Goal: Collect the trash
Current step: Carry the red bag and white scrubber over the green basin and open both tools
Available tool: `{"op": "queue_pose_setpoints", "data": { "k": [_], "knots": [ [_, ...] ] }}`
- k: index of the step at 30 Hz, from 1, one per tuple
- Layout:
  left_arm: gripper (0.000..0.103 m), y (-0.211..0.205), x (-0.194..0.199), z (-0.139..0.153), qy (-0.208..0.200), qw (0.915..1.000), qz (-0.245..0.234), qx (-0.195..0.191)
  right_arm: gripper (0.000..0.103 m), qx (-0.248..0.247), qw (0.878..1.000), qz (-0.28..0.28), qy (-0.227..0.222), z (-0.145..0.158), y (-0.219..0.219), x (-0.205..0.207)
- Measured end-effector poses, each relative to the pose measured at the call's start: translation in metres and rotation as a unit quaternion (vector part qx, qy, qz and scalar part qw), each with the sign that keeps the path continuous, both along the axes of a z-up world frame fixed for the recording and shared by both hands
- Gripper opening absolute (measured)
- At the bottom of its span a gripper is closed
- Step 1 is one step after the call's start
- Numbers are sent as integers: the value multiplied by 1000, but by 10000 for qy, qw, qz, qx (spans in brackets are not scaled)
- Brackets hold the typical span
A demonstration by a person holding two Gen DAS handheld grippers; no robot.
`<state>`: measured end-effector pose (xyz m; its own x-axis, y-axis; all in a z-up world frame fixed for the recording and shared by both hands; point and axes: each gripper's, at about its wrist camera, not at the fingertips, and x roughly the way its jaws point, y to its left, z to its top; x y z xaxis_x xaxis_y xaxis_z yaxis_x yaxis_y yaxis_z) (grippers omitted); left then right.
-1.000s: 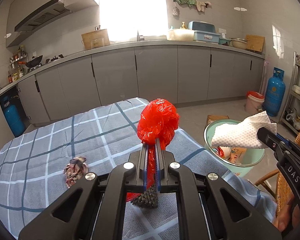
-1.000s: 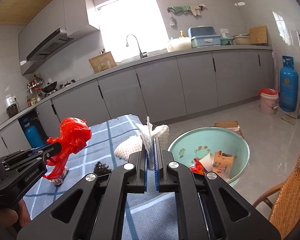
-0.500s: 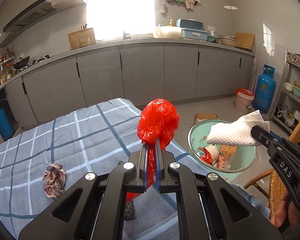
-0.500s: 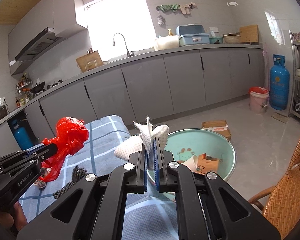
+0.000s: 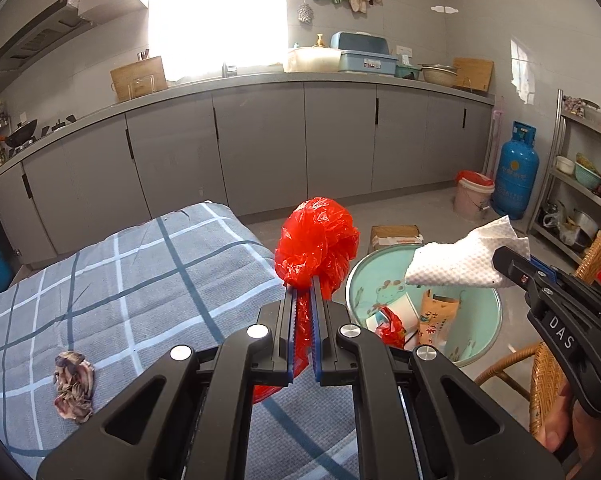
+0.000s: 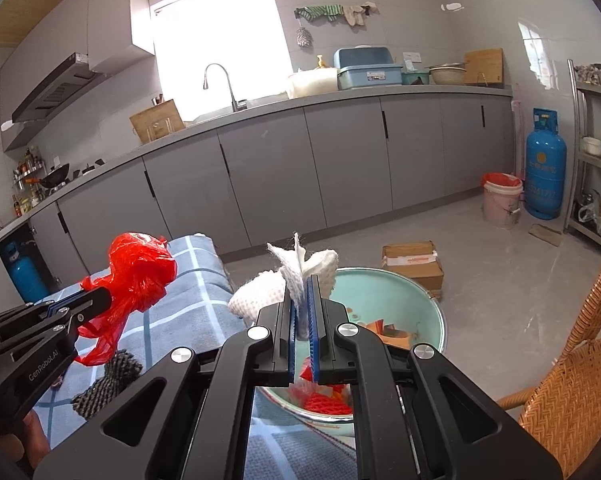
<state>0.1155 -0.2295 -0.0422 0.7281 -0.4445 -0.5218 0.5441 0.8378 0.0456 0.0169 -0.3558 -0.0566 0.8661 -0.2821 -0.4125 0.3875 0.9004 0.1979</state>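
Kitchen with grey cabinets along the far wall, grey floor, and a counter under a blue-grey checked cloth in the foreground.

Item, receiving vessel: pale green basin, standing on the floor just past the counter's right-hand end. It already holds a paper cup, a brown paper packet and some red scraps.

Item, load one: crumpled white paper towel, clamped between the fingers of the right hand-held gripper. In the left wrist view the towel hangs over the basin's far-right rim; in the right wrist view the basin lies directly ahead of and below the fingers. Judged the nearer load, needing only a release, perhaps with a slight lowering.

Item, load two: bunched red plastic bag, pinched in the closed left hand-held gripper, its tail trailing down between the fingers. It sits above the counter's edge, with the basin to its right and lower down. Judged to need a rightward carry before letting go.

Items outstanding on the cloth: a brownish crumpled scrap well to the left, and a dark mesh wad beneath the left hand-held gripper.

Item, surroundings: wicker chair just right of the basin; cardboard box on the floor behind it.
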Motion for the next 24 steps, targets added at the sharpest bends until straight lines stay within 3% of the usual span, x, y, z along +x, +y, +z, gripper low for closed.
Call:
{"op": "queue_pose_setpoints", "data": {
  "k": [24],
  "knots": [
    [7, -78, 25, -27, 213, 9979, -540, 289, 7, 36, 9993, -191, 328, -22, -57, 35]
  ]
}}
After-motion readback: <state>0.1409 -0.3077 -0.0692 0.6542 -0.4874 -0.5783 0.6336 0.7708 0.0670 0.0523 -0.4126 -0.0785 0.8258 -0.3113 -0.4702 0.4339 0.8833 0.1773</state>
